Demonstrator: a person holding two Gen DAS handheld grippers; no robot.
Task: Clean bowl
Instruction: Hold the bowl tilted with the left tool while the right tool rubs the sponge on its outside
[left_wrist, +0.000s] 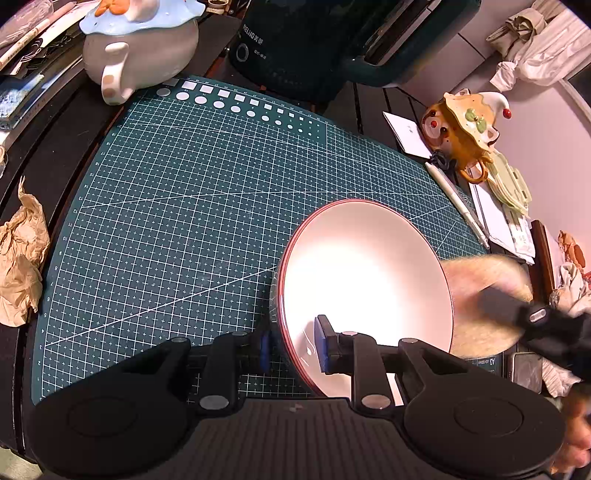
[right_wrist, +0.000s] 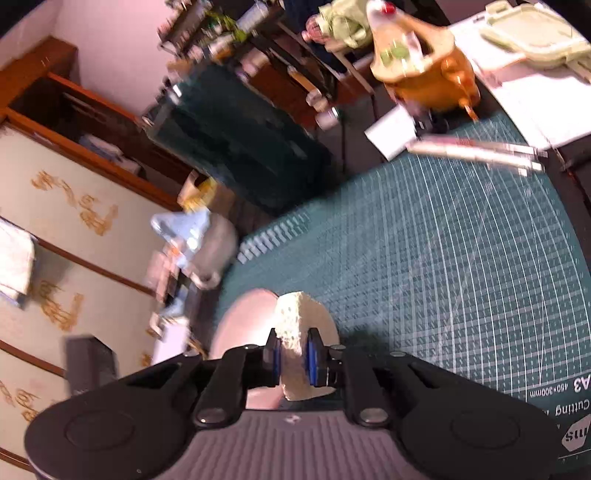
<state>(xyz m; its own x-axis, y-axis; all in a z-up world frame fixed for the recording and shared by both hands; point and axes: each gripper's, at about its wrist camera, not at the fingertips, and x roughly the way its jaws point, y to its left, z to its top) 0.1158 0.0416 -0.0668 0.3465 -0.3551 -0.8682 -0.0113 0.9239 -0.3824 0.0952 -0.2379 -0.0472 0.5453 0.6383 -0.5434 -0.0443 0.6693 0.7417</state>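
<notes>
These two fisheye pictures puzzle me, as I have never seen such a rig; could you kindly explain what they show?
No robot here: a person holds a two-fingered tool in each hand, and each tool carries a camera looking along its fingers.

The left-hand view shows the left gripper with its jaws closed on the rim of a white bowl, tilted up over a green cutting mat. The right-hand view, blurred by motion, shows the right gripper with its jaws pinching a pale sponge close to the bowl.

Around the mat: a grey teapot, an orange teapot, crumpled brown paper and a pen.
</notes>
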